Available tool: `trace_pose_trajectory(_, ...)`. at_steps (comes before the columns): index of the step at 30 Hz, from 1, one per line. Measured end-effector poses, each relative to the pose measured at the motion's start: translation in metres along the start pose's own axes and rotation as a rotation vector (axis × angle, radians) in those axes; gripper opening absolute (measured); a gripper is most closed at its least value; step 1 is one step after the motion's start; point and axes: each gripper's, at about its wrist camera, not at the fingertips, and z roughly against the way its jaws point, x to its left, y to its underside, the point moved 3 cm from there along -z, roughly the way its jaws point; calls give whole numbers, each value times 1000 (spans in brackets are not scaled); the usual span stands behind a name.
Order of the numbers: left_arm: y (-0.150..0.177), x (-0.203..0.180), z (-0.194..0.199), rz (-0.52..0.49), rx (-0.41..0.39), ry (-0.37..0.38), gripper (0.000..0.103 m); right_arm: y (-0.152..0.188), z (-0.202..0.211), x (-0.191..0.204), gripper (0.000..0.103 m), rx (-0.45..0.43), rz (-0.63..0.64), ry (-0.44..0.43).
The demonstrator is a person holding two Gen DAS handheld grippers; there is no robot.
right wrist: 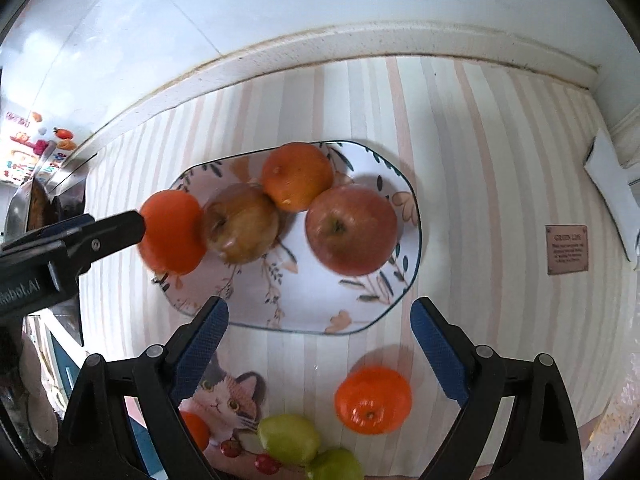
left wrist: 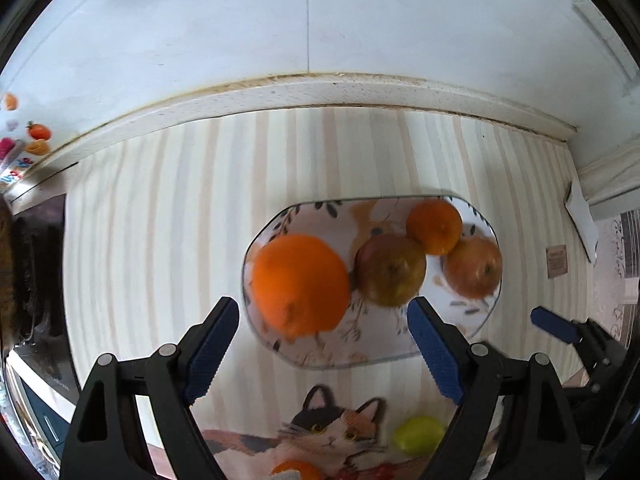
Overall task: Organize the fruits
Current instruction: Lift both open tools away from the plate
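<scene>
A floral plate (right wrist: 320, 300) holds a blurred orange (right wrist: 172, 232) at its left rim, a brownish apple (right wrist: 240, 228), a second orange (right wrist: 296, 176) and a red apple (right wrist: 352, 230). My left gripper (left wrist: 324, 344) hangs open above the plate (left wrist: 360, 360), with the blurred orange (left wrist: 300, 284) just beyond its fingertips and not pinched. My right gripper (right wrist: 320, 340) is open and empty over the plate's near edge. In the right wrist view a left finger (right wrist: 120, 228) appears beside that orange. A loose orange (right wrist: 374, 400) and two green fruits (right wrist: 288, 438) lie on the mat nearer me.
A striped mat with a cat picture (right wrist: 228, 396) covers the counter. A small orange (right wrist: 196, 430) and cherries (right wrist: 232, 448) lie on the cat. The white wall ledge (right wrist: 360, 40) runs behind the plate. A white sheet (right wrist: 612, 184) and a brown label (right wrist: 567, 250) are at the right.
</scene>
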Motion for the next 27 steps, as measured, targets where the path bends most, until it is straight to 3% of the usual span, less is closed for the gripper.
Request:
trace_pose_trajectory(14,77,6,71,31,-127,17,86,50,82,24,95,-151,8,33)
trace_pose_trajectory(27,113,0,126,30,-206,61,86,88,150,48,95,-250,26,3)
